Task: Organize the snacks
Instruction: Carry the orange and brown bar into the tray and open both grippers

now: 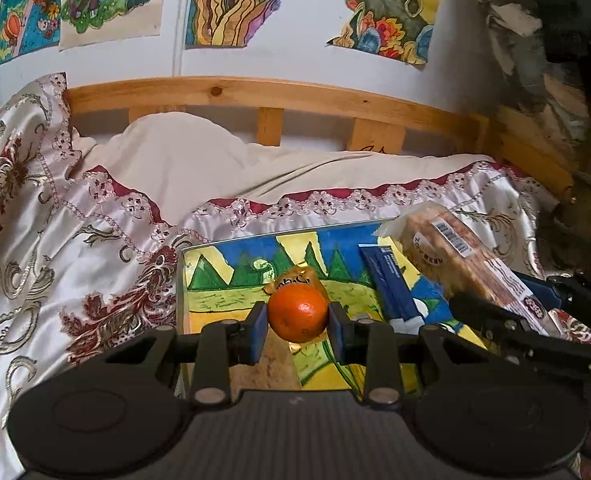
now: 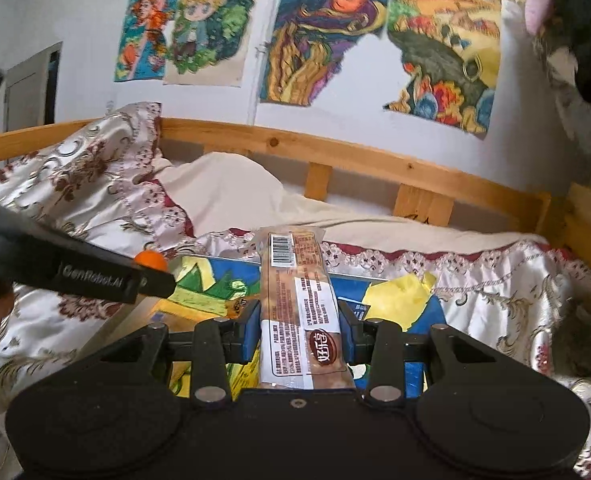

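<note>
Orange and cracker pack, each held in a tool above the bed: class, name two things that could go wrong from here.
1. The orange is round and the left tool pinches it only at its two sides, so it might slip out and roll across the painting.
2. The cracker pack juts far past the right tool, so it could tilt or its crackers could crack.

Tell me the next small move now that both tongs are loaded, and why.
Probably carry both loads clear before releasing. The left tongs pinch the orange fruit; the right tongs clamp the long biscuit pack. Both hang over the painted board, where a blue packet and a yellow wrapper already lie.
</note>
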